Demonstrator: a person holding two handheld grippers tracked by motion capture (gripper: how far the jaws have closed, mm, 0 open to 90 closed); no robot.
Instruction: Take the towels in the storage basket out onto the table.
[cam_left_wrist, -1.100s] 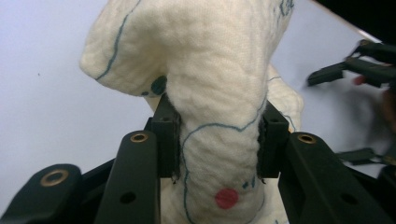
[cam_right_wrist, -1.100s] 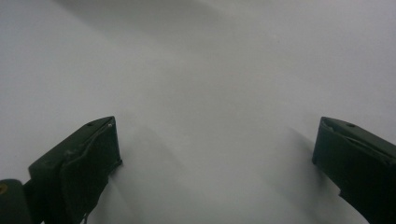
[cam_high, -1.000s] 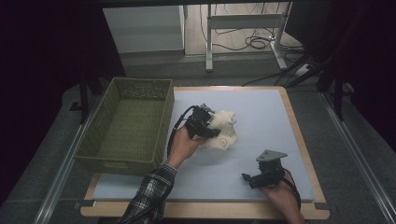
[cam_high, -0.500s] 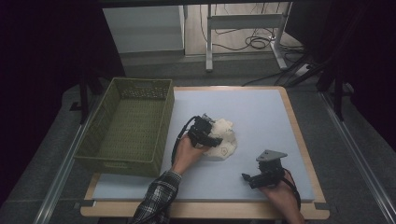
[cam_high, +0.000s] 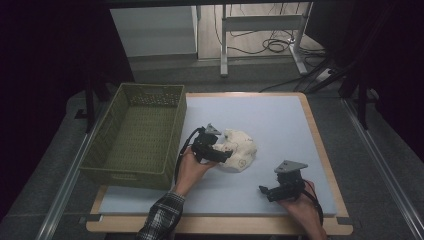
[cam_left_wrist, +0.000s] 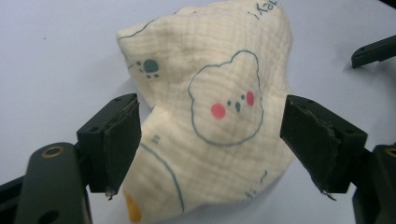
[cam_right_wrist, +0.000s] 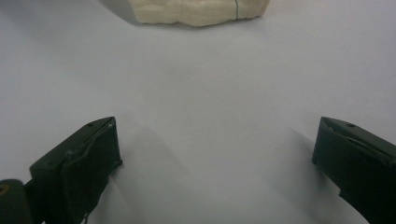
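1. We see the cream cloth (cam_high: 239, 150) bunched mid-mat (cam_high: 280, 125), right of the green basket (cam_high: 142, 135), with no clear long axis.
2. Our left gripper (cam_left_wrist: 210, 140) straddles it, jaws just opened, pads off the fabric.
3. Our right gripper (cam_right_wrist: 215, 158) rests apart, jaws wide and empty.

From my remote seat, the cloth (cam_high: 239, 152) lies on the mat (cam_high: 280, 125) near the table's middle, just right of the basket (cam_high: 137, 135) standing at the left edge. My left gripper (cam_high: 227, 154) sits at the cloth's left side, jaws on either side of it; my right gripper (cam_high: 264, 191) rests nearer me, well apart, jaws toward the cloth.
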